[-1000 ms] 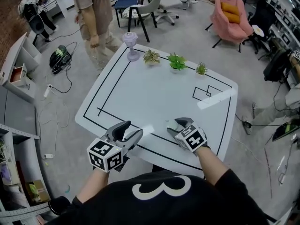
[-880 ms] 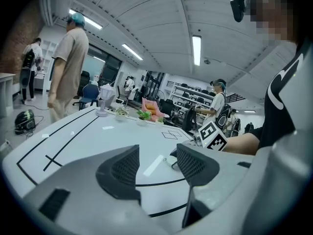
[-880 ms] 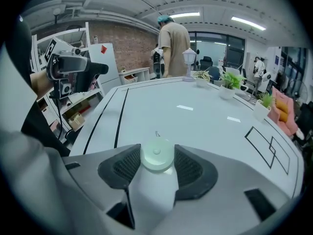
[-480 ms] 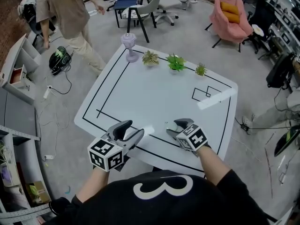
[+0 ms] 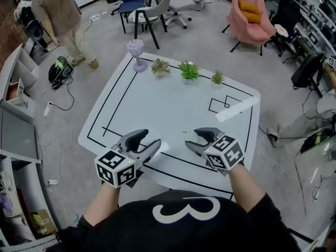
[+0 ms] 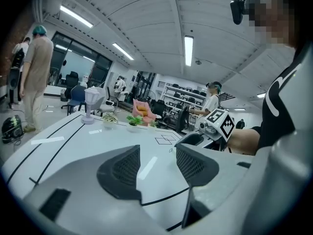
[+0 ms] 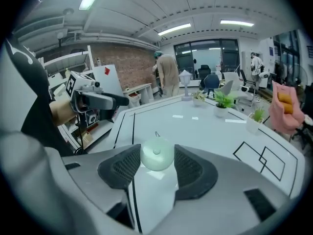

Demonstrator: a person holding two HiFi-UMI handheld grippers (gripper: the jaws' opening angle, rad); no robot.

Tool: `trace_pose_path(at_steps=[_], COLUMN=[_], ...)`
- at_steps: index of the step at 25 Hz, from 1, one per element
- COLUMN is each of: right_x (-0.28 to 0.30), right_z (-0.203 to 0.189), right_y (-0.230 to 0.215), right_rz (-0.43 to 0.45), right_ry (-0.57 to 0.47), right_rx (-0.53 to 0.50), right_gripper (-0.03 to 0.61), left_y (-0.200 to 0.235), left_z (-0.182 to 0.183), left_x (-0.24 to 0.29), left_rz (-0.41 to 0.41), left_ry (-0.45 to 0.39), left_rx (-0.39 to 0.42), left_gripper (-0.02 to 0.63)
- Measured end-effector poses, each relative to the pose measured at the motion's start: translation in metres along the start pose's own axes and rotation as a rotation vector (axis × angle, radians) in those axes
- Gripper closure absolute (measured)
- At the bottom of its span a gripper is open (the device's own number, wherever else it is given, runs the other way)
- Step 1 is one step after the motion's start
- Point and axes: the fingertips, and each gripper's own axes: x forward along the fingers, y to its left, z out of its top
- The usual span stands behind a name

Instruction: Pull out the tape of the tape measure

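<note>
A small round pale-green tape measure (image 7: 157, 155) sits between the jaws of my right gripper (image 7: 157, 163), both pads pressing on its sides, and its thin pull ring (image 7: 156, 133) sticks out on the far side. In the head view my right gripper (image 5: 200, 140) hovers over the near part of the white table (image 5: 173, 104), and the tape measure is mostly hidden by the jaws. My left gripper (image 5: 146, 145) hangs to its left, open with nothing between the pads (image 6: 124, 168). From the left gripper view the right gripper (image 6: 196, 140) shows ahead at the right.
Black tape lines (image 5: 113, 96) frame the table, with a small double rectangle (image 5: 223, 104) at the right. A lavender stand (image 5: 135, 54) and three small potted plants (image 5: 188, 71) line the far edge. A person (image 5: 60, 20) stands beyond the far left corner, among chairs (image 5: 249, 14).
My right gripper has risen above the table with the tape measure in it. The left gripper has shifted a little. The person behind has walked off to the left.
</note>
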Motion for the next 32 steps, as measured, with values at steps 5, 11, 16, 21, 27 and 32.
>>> trace_pose_path(at_steps=[5, 11, 16, 21, 27, 32], right_x=[-0.031, -0.061, -0.079, -0.090, -0.101, -0.107], right_z=[0.035, 0.061, 0.070, 0.069, 0.066, 0.063], right_y=[0.014, 0.036, 0.063, 0.092, 0.118, 0.127], right_rz=[0.012, 0.057, 0.102, 0.157, 0.182, 0.187], right_ry=[-0.072, -0.108, -0.108, -0.098, -0.084, -0.090], right_rx=[-0.050, -0.132, -0.210, -0.280, -0.337, -0.353], right_gripper=[0.360, 0.360, 0.360, 0.360, 0.360, 0.360], left_y=[-0.014, -0.036, -0.063, -0.090, -0.124, -0.136], left_z=[0.018, 0.040, 0.051, 0.051, 0.050, 0.043], left_x=[0.003, 0.005, -0.001, -0.012, -0.027, -0.033], left_rz=[-0.052, -0.142, -0.225, -0.295, -0.387, -0.422], left_ry=[-0.013, -0.037, -0.027, -0.017, -0.011, 0.012], left_rx=[0.043, 0.086, 0.171, 0.254, 0.331, 0.376], left_gripper=[0.376, 0.377, 0.382, 0.393, 0.437, 0.457])
